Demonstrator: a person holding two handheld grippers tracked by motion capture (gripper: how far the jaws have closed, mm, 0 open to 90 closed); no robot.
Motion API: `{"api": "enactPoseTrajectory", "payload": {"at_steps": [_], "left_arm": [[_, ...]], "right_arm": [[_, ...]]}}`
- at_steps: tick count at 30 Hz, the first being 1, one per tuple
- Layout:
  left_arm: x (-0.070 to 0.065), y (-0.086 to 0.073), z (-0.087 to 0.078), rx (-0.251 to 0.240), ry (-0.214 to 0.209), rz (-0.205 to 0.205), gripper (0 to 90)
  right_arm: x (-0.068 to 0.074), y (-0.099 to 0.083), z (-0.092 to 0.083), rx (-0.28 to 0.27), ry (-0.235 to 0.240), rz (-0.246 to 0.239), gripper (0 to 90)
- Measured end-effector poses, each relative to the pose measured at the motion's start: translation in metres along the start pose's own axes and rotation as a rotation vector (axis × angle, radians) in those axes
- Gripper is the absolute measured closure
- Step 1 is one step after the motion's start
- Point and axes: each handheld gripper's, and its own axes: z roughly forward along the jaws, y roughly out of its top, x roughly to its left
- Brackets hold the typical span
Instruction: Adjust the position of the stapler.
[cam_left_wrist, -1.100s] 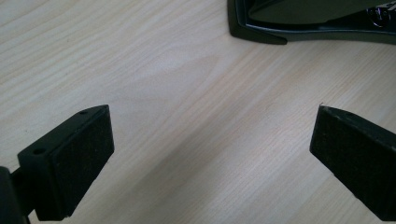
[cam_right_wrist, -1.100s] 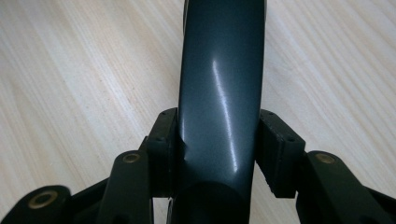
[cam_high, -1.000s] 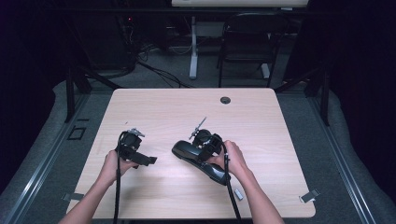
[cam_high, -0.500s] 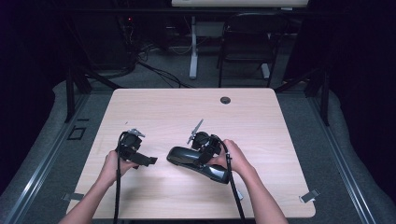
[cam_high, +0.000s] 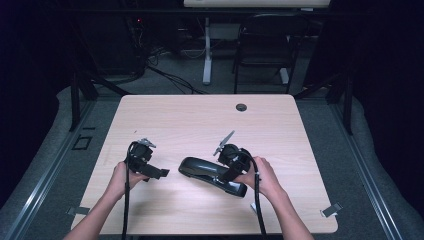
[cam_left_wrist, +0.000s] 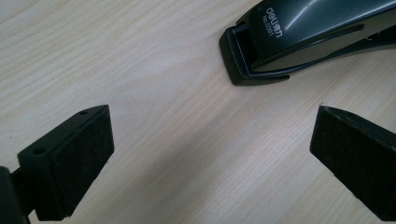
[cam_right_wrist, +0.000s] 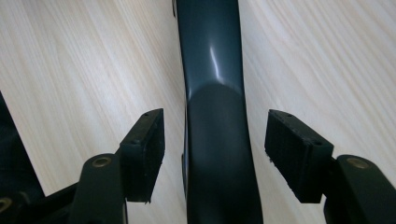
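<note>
A black stapler (cam_high: 200, 169) lies flat on the pale wooden table (cam_high: 200, 120), its nose pointing left. My right gripper (cam_high: 227, 172) straddles its rear half. In the right gripper view the stapler's body (cam_right_wrist: 215, 70) runs up between the two pads (cam_right_wrist: 147, 140) with a gap on each side; the jaws have just been opening and the right gripper (cam_right_wrist: 215, 126) is open. My left gripper (cam_high: 160, 173) rests left of the nose, apart from it. In the left gripper view the left gripper (cam_left_wrist: 210, 154) is wide open over bare wood, the stapler's nose (cam_left_wrist: 261, 51) ahead at upper right.
A round cable hole (cam_high: 241, 107) sits near the table's far edge. Tape tabs (cam_high: 331, 210) mark the near corners. A black chair (cam_high: 265, 45) and a desk leg (cam_high: 206, 50) stand behind the table. Both gripper cables trail toward the near edge.
My right hand has shifted a little to the right along the stapler, toward its rear. The stapler's nose has crept slightly left. The left hand has stayed put.
</note>
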Motion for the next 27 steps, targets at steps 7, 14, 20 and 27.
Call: {"api": "enactPoseTrajectory", "payload": {"at_steps": [7, 14, 20, 27], "left_arm": [[-0.001, 0.0, 0.001, 0.002, 0.0, 0.004, 0.0], [0.0, 0.0, 0.004, -0.013, -0.002, 0.003, 0.0], [-0.002, 0.0, 0.005, -0.012, -0.007, 0.019, 0.0], [-0.003, 0.001, 0.005, -0.007, -0.008, 0.024, 0.0]], "right_arm": [[0.0, -0.025, -0.009, 0.02, -0.019, 0.048, 40.4], [-0.005, -0.045, -0.014, 0.006, -0.01, 0.101, 55.0], [-0.006, -0.044, -0.014, 0.013, -0.036, 0.085, 54.7], [-0.009, -0.043, -0.013, 0.017, -0.067, 0.097, 52.6]]}}
